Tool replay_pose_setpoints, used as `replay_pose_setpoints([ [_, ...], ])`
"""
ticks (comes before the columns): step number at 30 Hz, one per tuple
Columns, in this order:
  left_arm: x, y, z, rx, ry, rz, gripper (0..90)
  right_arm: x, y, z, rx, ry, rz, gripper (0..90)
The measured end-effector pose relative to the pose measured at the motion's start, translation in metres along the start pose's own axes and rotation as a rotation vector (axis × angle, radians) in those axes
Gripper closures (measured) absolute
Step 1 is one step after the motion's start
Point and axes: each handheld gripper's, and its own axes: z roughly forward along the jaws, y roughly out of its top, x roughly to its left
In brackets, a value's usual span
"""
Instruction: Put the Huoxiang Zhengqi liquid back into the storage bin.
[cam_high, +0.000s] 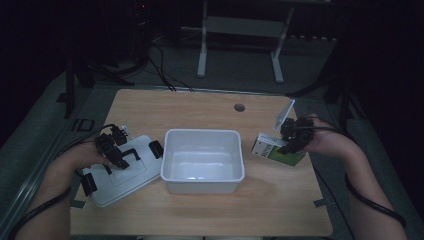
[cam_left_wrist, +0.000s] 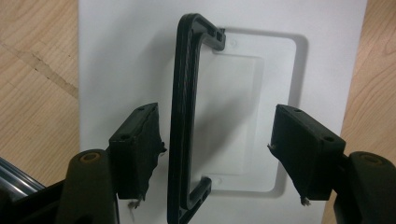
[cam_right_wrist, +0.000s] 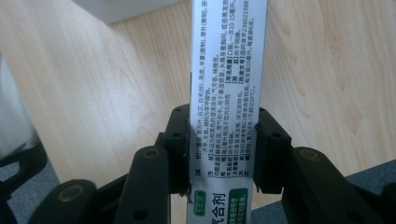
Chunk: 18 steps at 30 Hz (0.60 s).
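Gripping box (cam_right_wrist: 227, 93), right claw (cam_right_wrist: 223, 154); left claw (cam_left_wrist: 215, 154) released; wooden table (cam_high: 200, 107), dark room.

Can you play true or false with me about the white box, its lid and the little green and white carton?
1. The right gripper is shut on the green and white cardboard carton. True.
2. The white plastic tub is full of toys. False: nothing shows inside it.
3. The left gripper squeezes the black handle of the white plastic lid. False: its jaws stand open around the handle, one side apart from it.
4. The lid lies on the wooden table beside the tub. True.
5. The carton sits inside the tub. False: it is outside, to the tub's right.
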Motion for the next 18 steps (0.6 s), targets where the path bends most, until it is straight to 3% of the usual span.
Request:
replay_pose_setpoints([
  [2,0.0,0.0,-0.001,0.0,0.001,0.0,33.2,0.002,0.004,-0.006,-0.01,0.022,0.004,63.7],
  [7,-0.001,0.001,-0.002,0.008,0.003,0.001,33.2,0.012,0.016,-0.021,-0.019,0.002,-0.027,63.7],
  [18,-0.002,-0.001,0.0,0.02,0.002,0.004,31.6,0.029,0.048,-0.04,-0.046,0.001,-0.093,63.8],
])
